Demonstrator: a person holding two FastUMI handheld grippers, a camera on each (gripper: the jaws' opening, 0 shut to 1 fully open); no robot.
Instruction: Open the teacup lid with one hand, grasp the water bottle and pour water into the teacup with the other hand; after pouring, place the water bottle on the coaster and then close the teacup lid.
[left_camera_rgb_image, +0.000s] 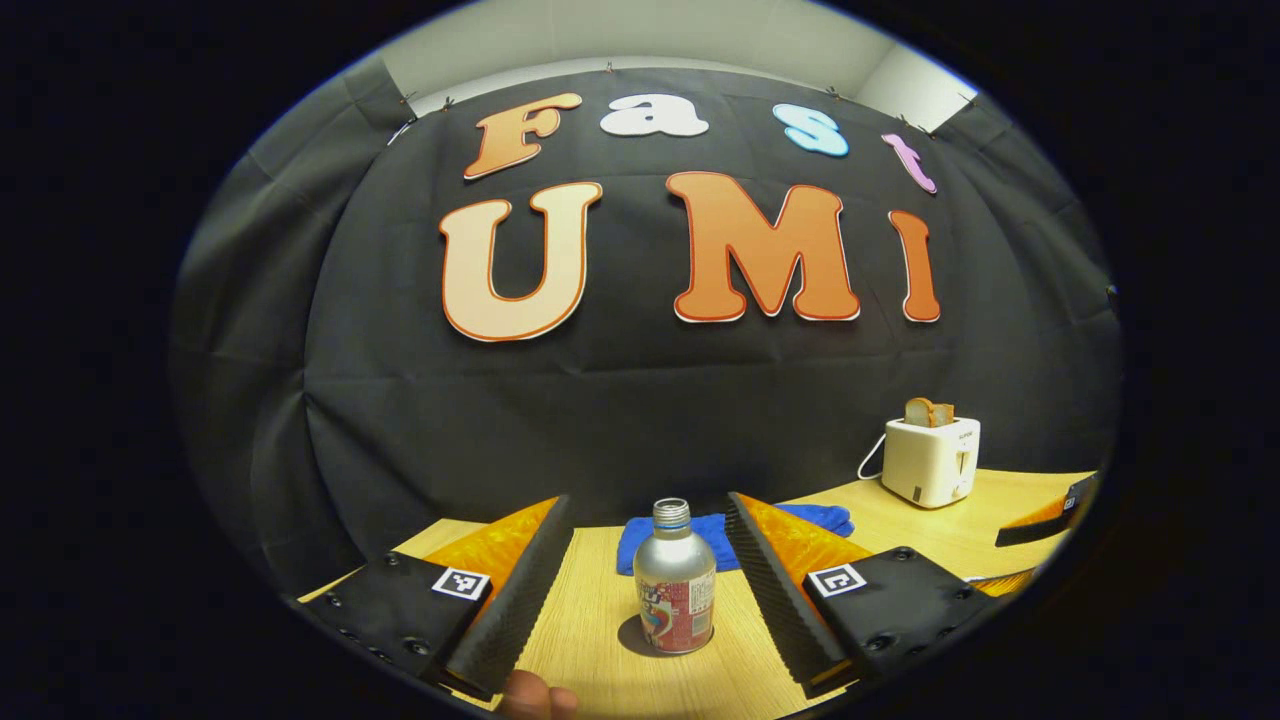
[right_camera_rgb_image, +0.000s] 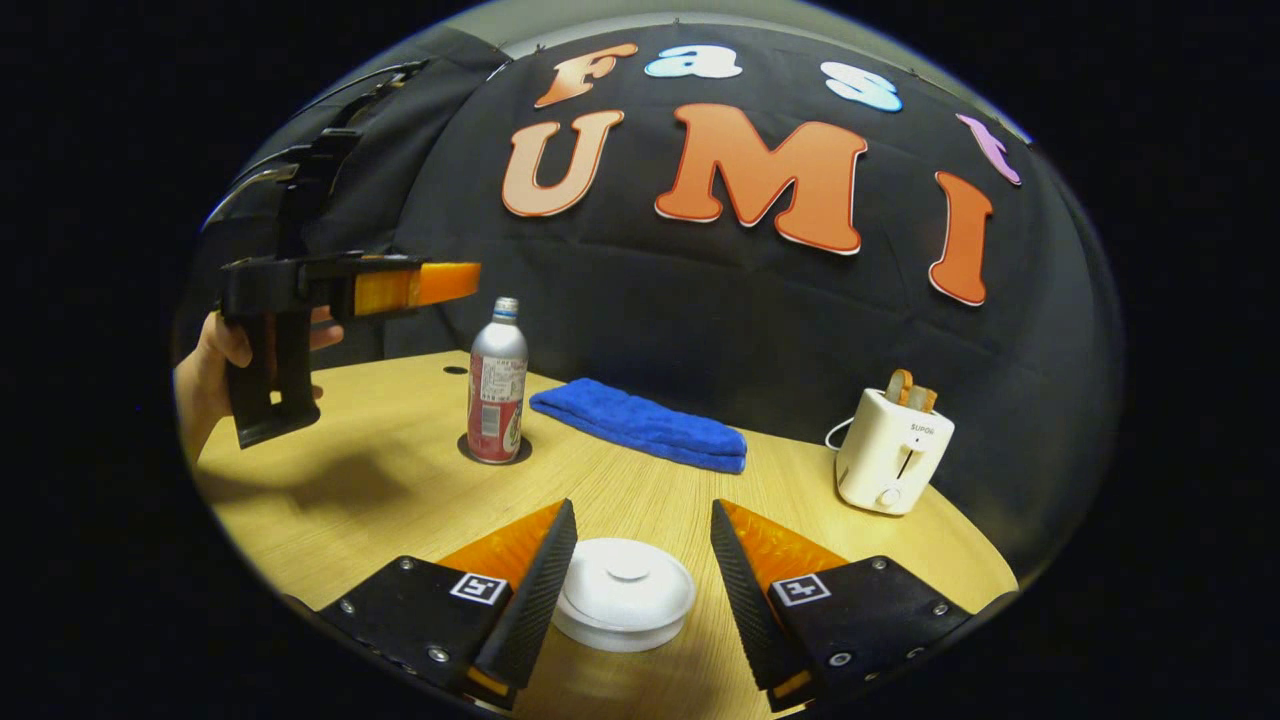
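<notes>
Left gripper (left_camera_rgb_image: 650, 585): jaws wide, flanking the water bottle (left_camera_rgb_image: 675, 590) upright on its coaster (right_camera_rgb_image: 494, 450). Right gripper (right_camera_rgb_image: 634, 580): jaws wide around the lidded teacup (right_camera_rgb_image: 624, 592), near on the worktop (right_camera_rgb_image: 400, 480).

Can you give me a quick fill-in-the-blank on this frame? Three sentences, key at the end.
1. The water bottle stands upright on a dark round ____.
2. The lid lies between the open fingers of the ____ gripper.
3. The toaster holds slices of ____.

Missing words: coaster; right; bread
</notes>
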